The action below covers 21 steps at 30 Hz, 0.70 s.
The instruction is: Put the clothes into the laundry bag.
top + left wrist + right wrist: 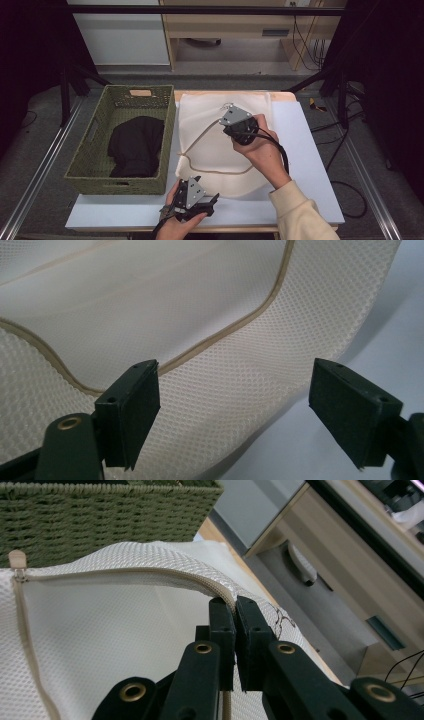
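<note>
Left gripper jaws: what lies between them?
In the left gripper view, the open left gripper has the white mesh laundry bag spanning the gap between its jaws, untouched by either.

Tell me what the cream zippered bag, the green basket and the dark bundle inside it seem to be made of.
Cream zippered bag: likely synthetic mesh fabric, matte, with a fine honeycomb weave in the left gripper view and a tan zipper tape.
Green basket: woven cord or fibre, shown by its braided rows; which one is unclear.
Dark bundle: soft black cloth, judging by its folds.
</note>
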Each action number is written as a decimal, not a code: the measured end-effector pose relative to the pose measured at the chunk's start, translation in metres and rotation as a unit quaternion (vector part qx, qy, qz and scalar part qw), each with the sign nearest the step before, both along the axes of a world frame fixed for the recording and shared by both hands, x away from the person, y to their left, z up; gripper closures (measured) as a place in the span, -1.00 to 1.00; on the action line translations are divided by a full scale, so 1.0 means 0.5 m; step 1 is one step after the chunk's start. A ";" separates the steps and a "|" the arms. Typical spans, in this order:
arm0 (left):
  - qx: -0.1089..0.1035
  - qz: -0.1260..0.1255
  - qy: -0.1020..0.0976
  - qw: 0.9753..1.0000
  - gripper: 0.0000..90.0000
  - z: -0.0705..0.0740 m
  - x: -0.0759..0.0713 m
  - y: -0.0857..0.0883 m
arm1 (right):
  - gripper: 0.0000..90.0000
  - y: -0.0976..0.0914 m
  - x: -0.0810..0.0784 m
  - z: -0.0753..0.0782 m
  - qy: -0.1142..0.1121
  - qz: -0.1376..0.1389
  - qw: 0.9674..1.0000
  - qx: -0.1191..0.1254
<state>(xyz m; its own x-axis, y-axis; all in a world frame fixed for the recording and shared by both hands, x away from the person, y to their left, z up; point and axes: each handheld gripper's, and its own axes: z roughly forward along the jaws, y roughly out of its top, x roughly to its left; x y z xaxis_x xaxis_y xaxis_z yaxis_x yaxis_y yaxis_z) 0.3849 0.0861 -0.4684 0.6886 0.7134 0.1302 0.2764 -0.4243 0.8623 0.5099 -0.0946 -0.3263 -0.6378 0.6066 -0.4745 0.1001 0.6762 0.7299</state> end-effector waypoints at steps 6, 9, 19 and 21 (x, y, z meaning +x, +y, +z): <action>0.002 0.001 -0.010 1.000 -0.61 0.026 -0.003 0.009 | 0.94 -0.009 -0.002 -0.009 -0.004 -0.002 1.000 0.024; -0.002 -0.001 -0.011 1.000 -0.65 0.042 -0.006 0.013 | 0.94 -0.011 -0.003 -0.013 0.001 -0.001 1.000 0.028; -0.001 0.022 -0.016 1.000 -0.74 0.140 0.012 0.051 | 0.94 -0.022 0.007 -0.015 0.017 0.012 0.998 0.057; 0.009 0.029 -0.014 0.999 -0.76 0.162 0.027 0.066 | 0.94 -0.024 0.010 -0.017 0.020 0.013 0.998 0.065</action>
